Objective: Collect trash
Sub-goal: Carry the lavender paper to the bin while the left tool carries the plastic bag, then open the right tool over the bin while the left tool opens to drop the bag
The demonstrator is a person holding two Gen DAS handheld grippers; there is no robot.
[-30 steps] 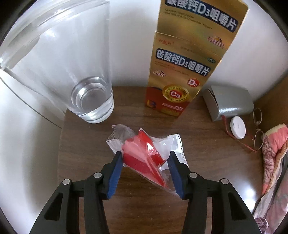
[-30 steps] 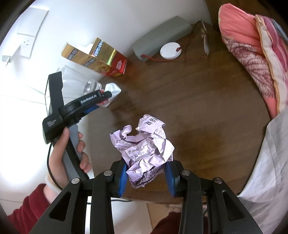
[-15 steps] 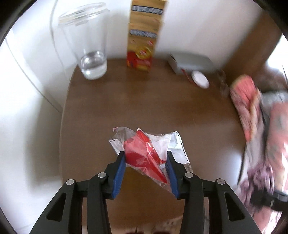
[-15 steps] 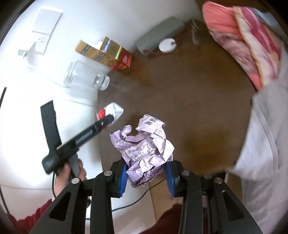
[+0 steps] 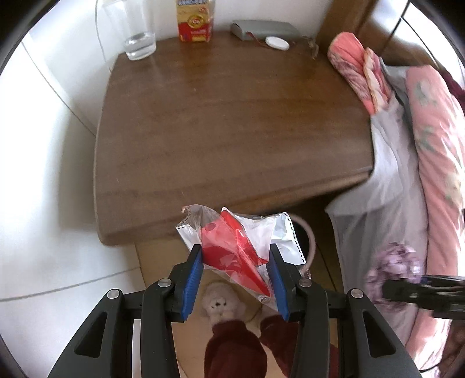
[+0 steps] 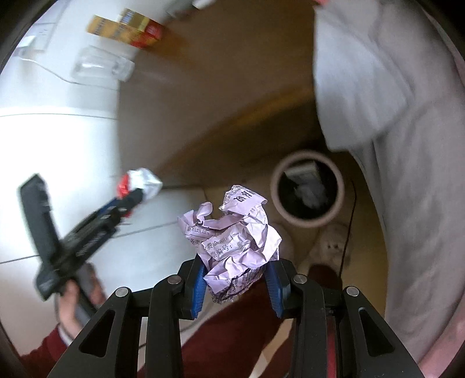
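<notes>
My left gripper (image 5: 235,276) is shut on a red and silver plastic wrapper (image 5: 232,247), held in the air past the front edge of the wooden bedside table (image 5: 226,116). My right gripper (image 6: 237,283) is shut on a crumpled ball of lilac printed paper (image 6: 232,235). Beyond that paper, on the floor, stands a round bin (image 6: 308,190) with a pale rim and some scraps inside. In the right wrist view the left gripper (image 6: 128,197) shows at the left with the wrapper (image 6: 139,181) in it. The bin's rim (image 5: 308,235) peeks out behind the wrapper in the left wrist view.
At the back of the table stand a glass (image 5: 139,43), a gold and red box (image 5: 194,26), a grey case (image 5: 261,29) and a white round lid (image 5: 276,43). A bed with a grey sheet (image 5: 377,203) and pink floral bedding (image 5: 436,145) is on the right. Fluffy slippers (image 5: 221,302) and red trousers are below.
Both grippers have pulled back from the table toward the floor, each keeping its load. The bin has come into the right wrist view. The table's back items now look far away.
</notes>
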